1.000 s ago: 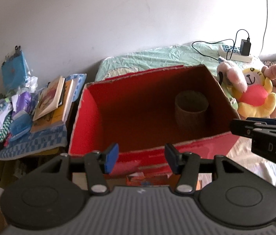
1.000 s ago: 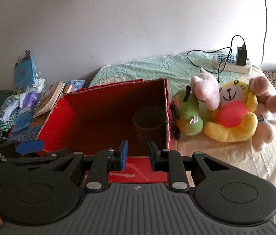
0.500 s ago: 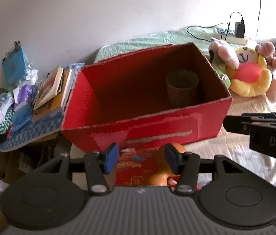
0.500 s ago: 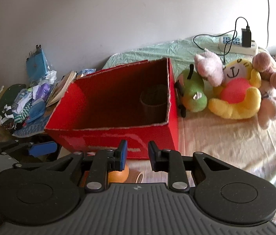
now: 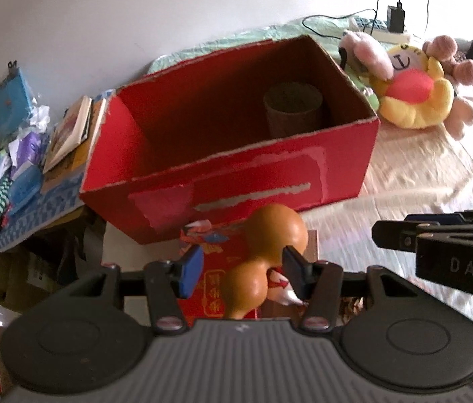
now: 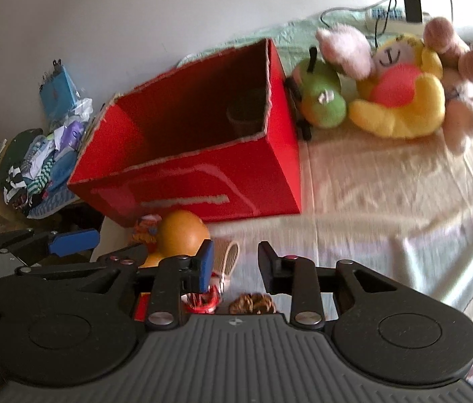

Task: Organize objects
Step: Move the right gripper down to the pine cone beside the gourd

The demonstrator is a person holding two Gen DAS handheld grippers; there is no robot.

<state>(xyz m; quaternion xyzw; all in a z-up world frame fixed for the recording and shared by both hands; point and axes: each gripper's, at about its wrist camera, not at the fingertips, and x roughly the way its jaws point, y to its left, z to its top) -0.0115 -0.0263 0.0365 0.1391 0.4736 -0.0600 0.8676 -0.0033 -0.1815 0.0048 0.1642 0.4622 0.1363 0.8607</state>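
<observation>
While the left gripper (image 5: 241, 270) is hanging open around the orange gourd (image 5: 263, 262), the right gripper (image 6: 235, 263) – jaws just opening, empty – is hovering beside it, the red box (image 6: 202, 168) lying beyond.

An open red cardboard box (image 5: 229, 181) sits on the bed, a brown cylindrical container (image 5: 293, 107) in its right end. Right of the box lie plush toys (image 6: 394, 100); left, stacked books (image 5: 72, 131) (beside heaped clothes). Before the box lies an orange gourd (image 5: 270, 248).
</observation>
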